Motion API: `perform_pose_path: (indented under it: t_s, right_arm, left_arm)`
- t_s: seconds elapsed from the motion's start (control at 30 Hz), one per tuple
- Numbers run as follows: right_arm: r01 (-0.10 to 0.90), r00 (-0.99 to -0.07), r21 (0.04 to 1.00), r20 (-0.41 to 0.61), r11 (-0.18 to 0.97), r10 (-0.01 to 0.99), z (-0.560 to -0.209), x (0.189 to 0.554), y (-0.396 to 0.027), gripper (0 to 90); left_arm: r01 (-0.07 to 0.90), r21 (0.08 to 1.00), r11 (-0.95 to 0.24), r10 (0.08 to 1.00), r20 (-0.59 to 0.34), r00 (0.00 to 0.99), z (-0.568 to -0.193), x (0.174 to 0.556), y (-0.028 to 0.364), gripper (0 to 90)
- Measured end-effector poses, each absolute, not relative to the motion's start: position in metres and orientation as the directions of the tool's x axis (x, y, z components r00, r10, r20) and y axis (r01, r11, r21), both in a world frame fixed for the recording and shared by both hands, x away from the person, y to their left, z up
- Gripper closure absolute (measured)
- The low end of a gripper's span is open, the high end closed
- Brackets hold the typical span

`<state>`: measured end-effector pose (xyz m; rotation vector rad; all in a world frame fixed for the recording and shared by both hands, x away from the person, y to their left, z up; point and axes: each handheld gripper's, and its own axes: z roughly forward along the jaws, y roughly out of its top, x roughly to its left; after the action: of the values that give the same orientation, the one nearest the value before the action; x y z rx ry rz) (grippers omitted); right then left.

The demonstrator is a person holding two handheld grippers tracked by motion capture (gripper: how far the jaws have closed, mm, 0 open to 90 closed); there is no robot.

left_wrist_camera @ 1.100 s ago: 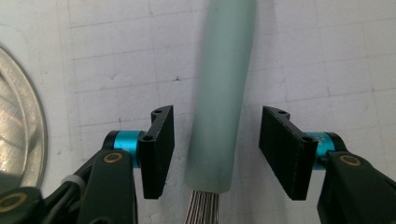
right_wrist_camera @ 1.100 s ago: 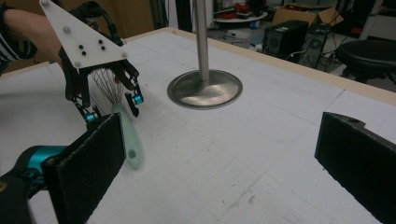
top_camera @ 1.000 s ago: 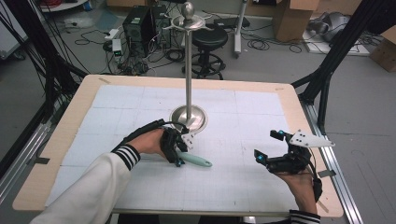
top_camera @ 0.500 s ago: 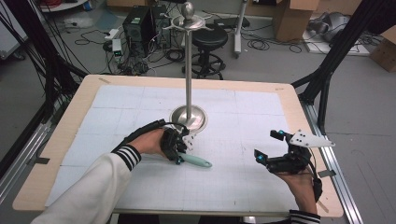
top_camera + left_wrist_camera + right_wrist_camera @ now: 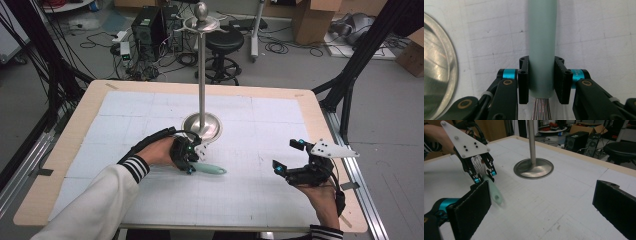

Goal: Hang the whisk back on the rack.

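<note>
A whisk with a pale green handle (image 5: 211, 170) lies on the white mat, handle end pointing right. My left gripper (image 5: 189, 159) is over its near end. In the left gripper view the handle (image 5: 541, 37) runs up between the two black pads (image 5: 523, 80), which press on both of its sides just above the wires (image 5: 540, 110); the jaws of the left gripper (image 5: 541, 75) have just been closing on it. My right gripper (image 5: 288, 156) rests at the table's right side, open, with nothing between its pads (image 5: 472, 205). From there the whisk handle (image 5: 495, 192) lies to the left.
A tall steel stand (image 5: 201, 70) with a hooked top rises from a round base (image 5: 202, 126) just behind the left hand; its base (image 5: 534, 168) is ahead of the right gripper. The wooden table edge (image 5: 65, 145) frames the mat. A stool and boxes stand beyond.
Both hands stay where they were and the whisk lies in the same spot. The left gripper's jaws look drawn in tighter on the handle.
</note>
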<state>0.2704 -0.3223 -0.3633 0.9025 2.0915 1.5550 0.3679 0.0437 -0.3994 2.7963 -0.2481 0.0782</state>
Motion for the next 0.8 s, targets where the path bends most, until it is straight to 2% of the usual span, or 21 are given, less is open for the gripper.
perform_pose_path:
  t_s: [0.8]
  right_arm:
    - [0.268, -0.725, 0.945, 0.07, 0.186, 0.685, -0.363, 0.271, -0.321, 0.8]
  left_arm:
    - [-0.117, 0.475, -0.872, -0.076, 0.104, 0.992, -0.352, 0.368, 0.074, 69.3]
